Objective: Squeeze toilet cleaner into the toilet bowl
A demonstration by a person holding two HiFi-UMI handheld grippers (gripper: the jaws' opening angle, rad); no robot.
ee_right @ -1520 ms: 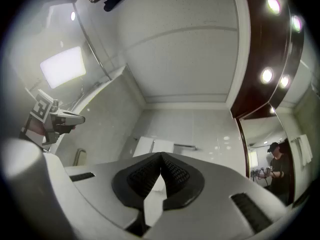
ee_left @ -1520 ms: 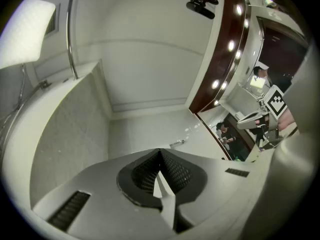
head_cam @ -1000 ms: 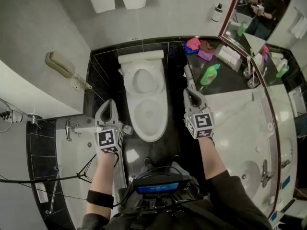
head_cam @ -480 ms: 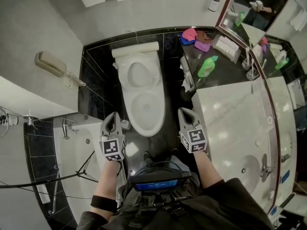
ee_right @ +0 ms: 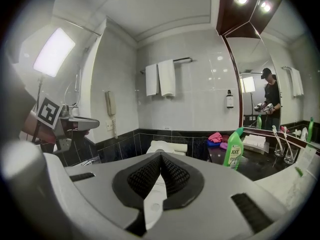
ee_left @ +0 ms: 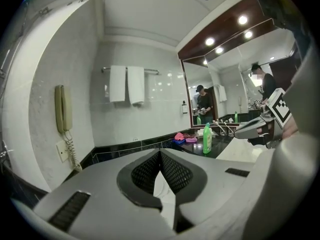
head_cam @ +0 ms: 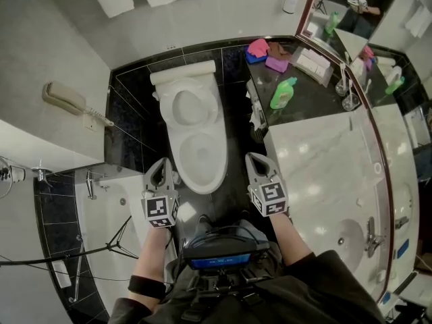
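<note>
The left gripper [head_cam: 160,165] and right gripper [head_cam: 255,158] are hanging clenched, empty, flanking the white ceramic toilet [head_cam: 196,140]; the upright green plastic bottle [head_cam: 283,93] is standing to the toilet's right (right gripper nearer).

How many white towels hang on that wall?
2. The left towel and right towel hang side by side on the rail above the toilet. None looks hidden.

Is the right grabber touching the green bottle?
Apart. In the head view the right gripper hangs well short of the green bottle, with a plain gap between them.
</note>
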